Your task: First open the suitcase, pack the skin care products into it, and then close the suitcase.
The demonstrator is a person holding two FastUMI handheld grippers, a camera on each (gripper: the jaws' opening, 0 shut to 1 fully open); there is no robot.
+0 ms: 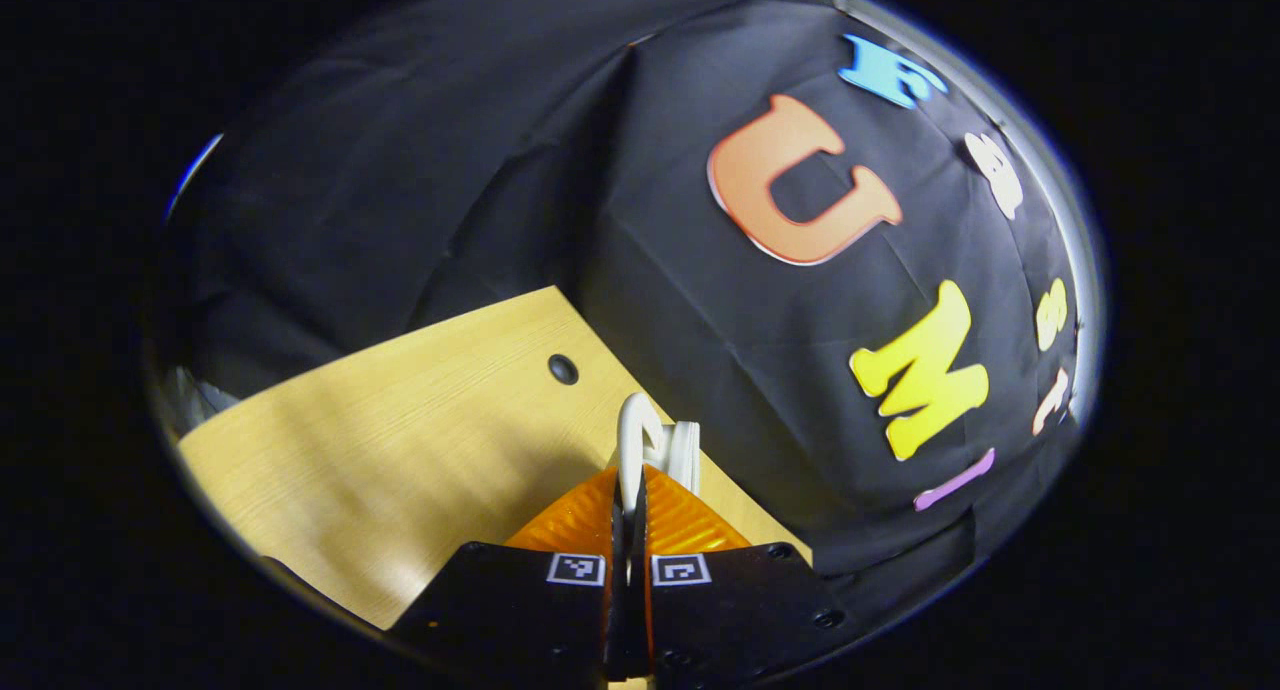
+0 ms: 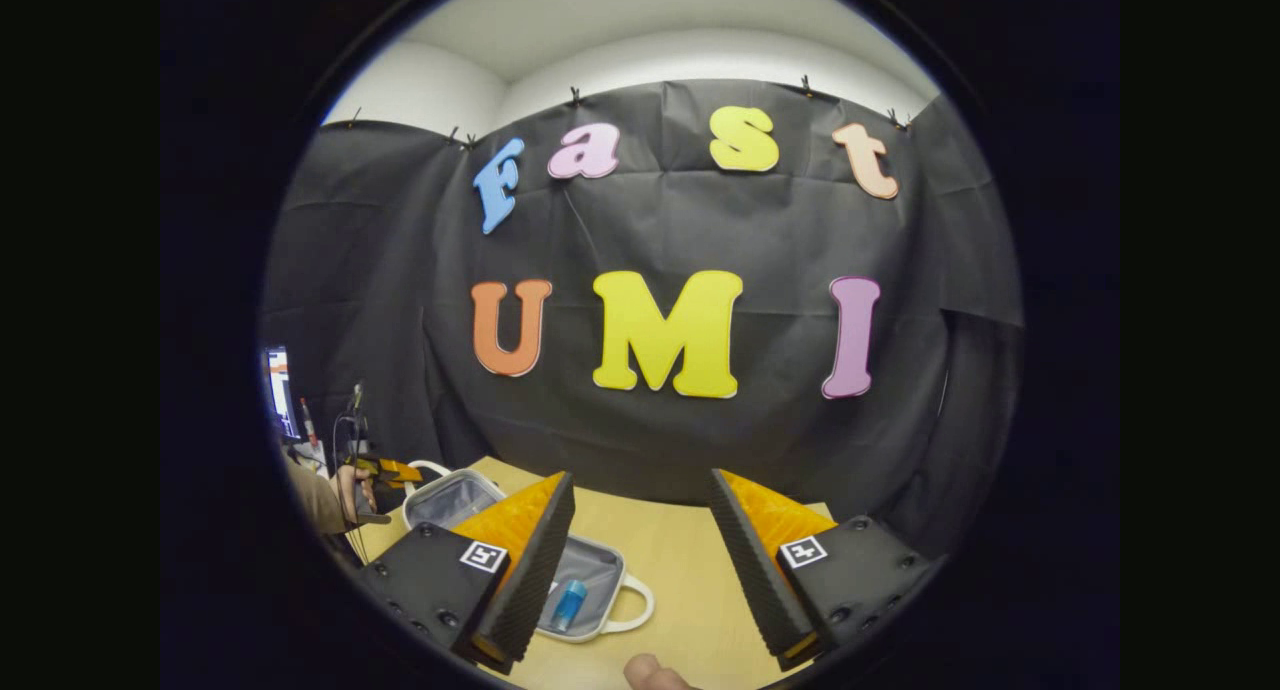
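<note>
Left gripper view: left hand-held gripper, bottom centre, orange ribbed fingers pressed together on the thin white loop handle of the suitcase; handle pokes up just beyond the fingertips. Light wood-grain table spreads lower left.

Right gripper view: right hand-held gripper wide apart, holding nothing, at the bottom. Small white soft-sided suitcase with grey lining lies open on the table lower left, one half raised at far left. Blue skin care bottle lies inside the near half.

Judgement: case looks light and floppy, lid will sag; handle is narrow and could slip, so pinch it mid-loop. Bottle seems small, smooth, liable to roll.
</note>
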